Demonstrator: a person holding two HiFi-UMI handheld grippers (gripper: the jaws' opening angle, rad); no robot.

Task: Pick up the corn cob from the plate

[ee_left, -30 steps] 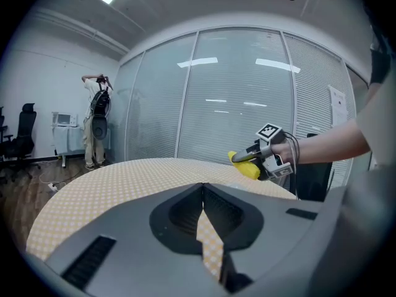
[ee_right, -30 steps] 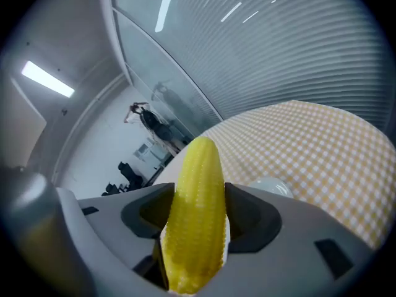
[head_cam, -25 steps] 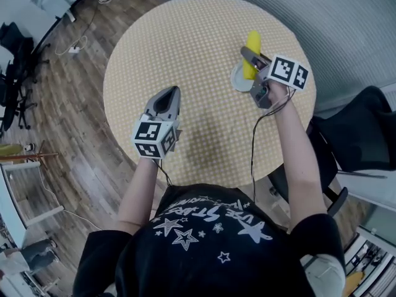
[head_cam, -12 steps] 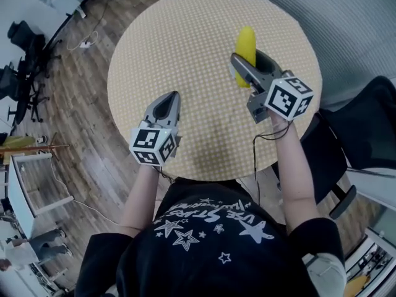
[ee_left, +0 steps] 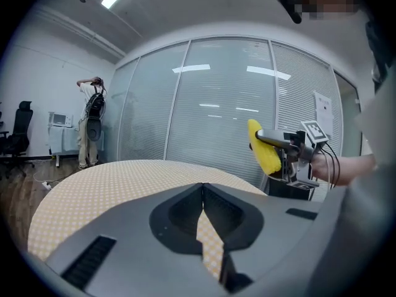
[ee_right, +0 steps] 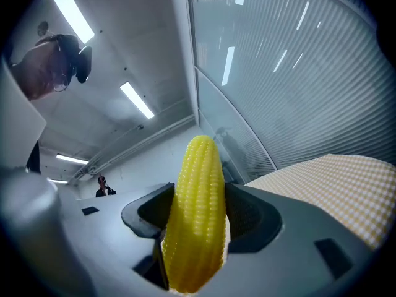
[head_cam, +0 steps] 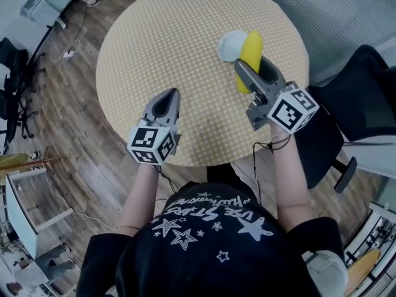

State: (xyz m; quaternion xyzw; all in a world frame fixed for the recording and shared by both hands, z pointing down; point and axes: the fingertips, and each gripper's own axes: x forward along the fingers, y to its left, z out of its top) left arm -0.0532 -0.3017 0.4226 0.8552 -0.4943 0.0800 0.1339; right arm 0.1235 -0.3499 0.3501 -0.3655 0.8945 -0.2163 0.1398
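The yellow corn cob (head_cam: 249, 59) is clamped in my right gripper (head_cam: 252, 74) and held in the air above the table, past the near edge of the small white plate (head_cam: 229, 44). In the right gripper view the corn cob (ee_right: 197, 215) stands upright between the jaws, which are shut on its sides. My left gripper (head_cam: 164, 104) hovers over the near left of the round table, jaws shut with nothing in them. The left gripper view shows the corn cob (ee_left: 264, 149) lifted at the right, well above the tabletop.
The round table (head_cam: 167, 48) has a yellow checked cloth. A dark office chair (head_cam: 346, 98) stands to the right of it. Wooden floor, cables and more chairs lie at the left. A person (ee_left: 91, 122) stands far off by the glass wall.
My right gripper has lifted the corn cob off the plate and drawn it back toward me; the white plate now shows bare. The left gripper has barely moved.
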